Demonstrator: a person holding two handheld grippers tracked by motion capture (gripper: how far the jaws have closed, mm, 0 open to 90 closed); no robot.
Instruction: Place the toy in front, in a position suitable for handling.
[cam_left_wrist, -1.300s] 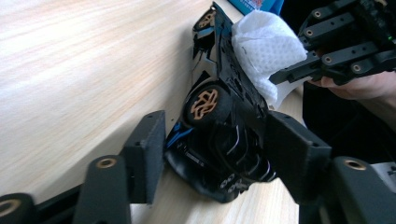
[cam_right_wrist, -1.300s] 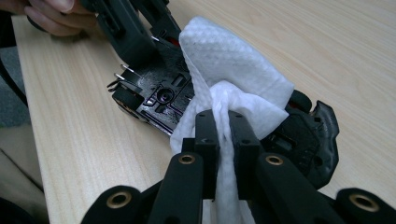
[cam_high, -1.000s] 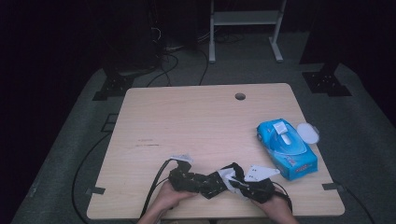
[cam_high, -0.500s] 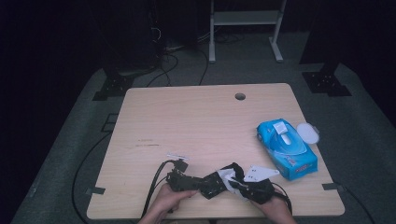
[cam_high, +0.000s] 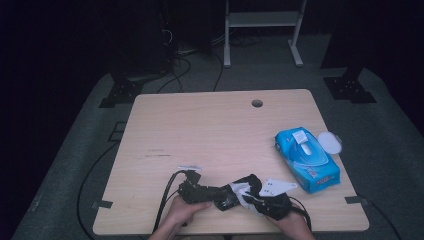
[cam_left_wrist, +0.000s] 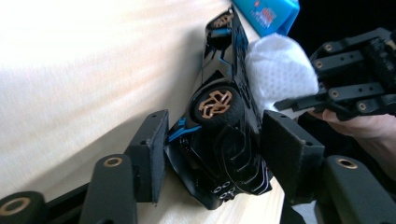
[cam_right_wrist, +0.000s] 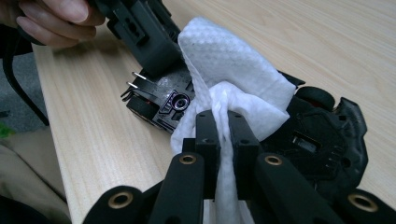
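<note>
Now closing the left tool (cam_left_wrist: 212, 154) around the black toy car's (cam_left_wrist: 224, 121) rear; pinching a white wet wipe (cam_right_wrist: 233, 84) in the right tool (cam_right_wrist: 223, 130), pressing against the car.

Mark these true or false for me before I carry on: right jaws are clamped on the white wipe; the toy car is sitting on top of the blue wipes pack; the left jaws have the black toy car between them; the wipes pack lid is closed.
1. The right gripper is clamped on the white wipe. True.
2. The toy car sits on top of the blue wipes pack. False: the car is at the near edge of the table, apart from the pack.
3. The left gripper has the black toy car between its jaws. True; the jaws have just been closing around it, with a gap visible at the pads.
4. The pack's lid is closed. False: it is flipped open to the side.
</note>
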